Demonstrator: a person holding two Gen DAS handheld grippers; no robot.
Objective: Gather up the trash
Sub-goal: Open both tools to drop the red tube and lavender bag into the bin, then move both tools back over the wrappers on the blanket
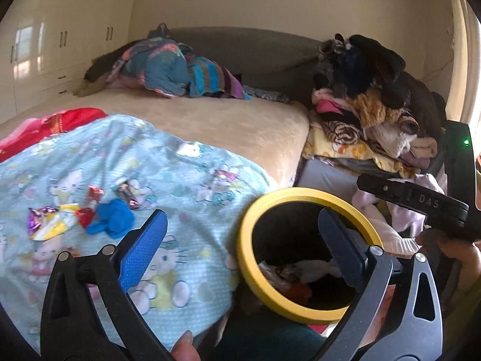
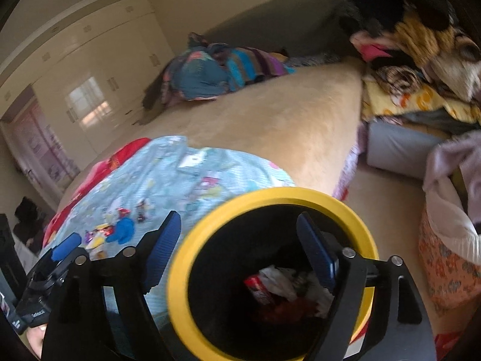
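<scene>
Left gripper [image 1: 243, 246] fills the lower frame, blue-padded jaws spread wide and empty. Right gripper [image 2: 240, 251] likewise gapes, empty, low in its frame.

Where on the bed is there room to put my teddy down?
The tan bedspread is bare between the cartoon blanket and the striped clothes by the headboard. The blanket is bare near the yellow bin. It is crowded where the wrappers and blue wad lie.
</scene>
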